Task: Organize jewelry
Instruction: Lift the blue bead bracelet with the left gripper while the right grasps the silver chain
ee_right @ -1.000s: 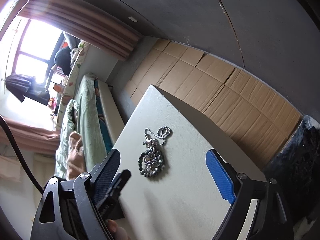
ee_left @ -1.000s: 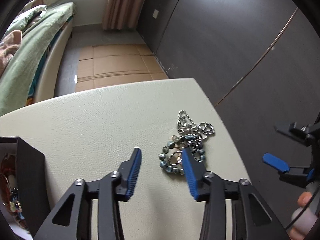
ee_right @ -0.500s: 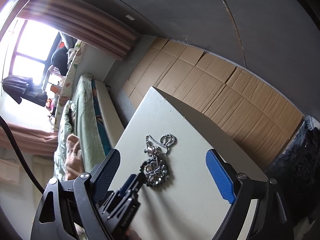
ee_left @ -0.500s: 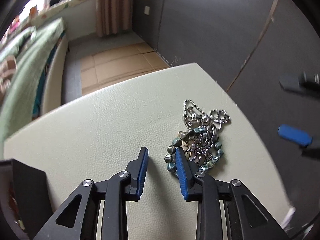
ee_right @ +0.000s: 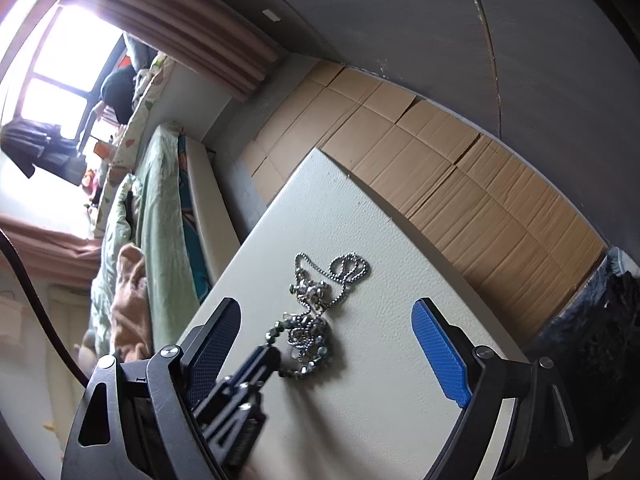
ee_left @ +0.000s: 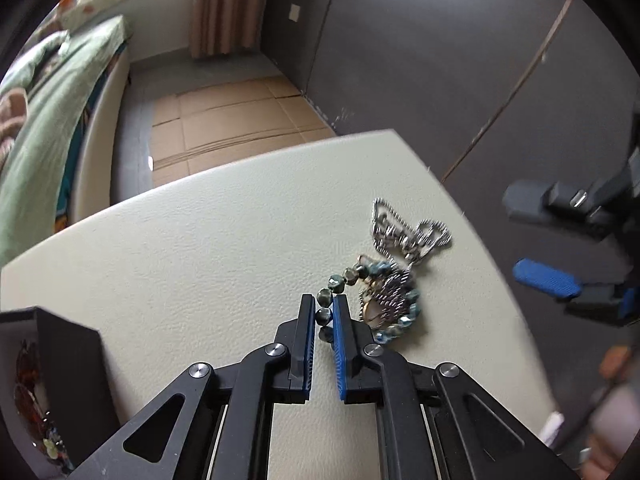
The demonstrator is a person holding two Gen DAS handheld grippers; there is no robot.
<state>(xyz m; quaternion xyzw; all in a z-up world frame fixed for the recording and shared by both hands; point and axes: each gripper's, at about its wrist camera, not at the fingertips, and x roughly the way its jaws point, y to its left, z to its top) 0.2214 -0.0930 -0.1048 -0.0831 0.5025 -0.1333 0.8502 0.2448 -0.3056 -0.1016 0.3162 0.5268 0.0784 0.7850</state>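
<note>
A tangle of jewelry lies on the cream table (ee_left: 192,256): a blue-green bead bracelet (ee_left: 340,280) and a silver ball chain (ee_left: 404,232). My left gripper (ee_left: 322,312) is shut on the bead bracelet at its near end. In the right wrist view the bracelet (ee_right: 312,344) and chain (ee_right: 340,272) lie ahead of my right gripper (ee_right: 324,332), which is wide open and held above the table; the left gripper (ee_right: 256,364) reaches in from the lower left. The right gripper (ee_left: 548,280) also shows at the right of the left wrist view.
A black jewelry box (ee_left: 60,360) with beads inside stands at the left table edge. Beyond the table are cardboard sheets on the floor (ee_left: 232,120), a bed with green bedding (ee_left: 48,112), and a dark wall (ee_left: 440,60).
My left gripper moved forward onto the bracelet and closed from wide open to shut on its beads. The bracelet's near end has been pulled out a little. The right gripper stayed open.
</note>
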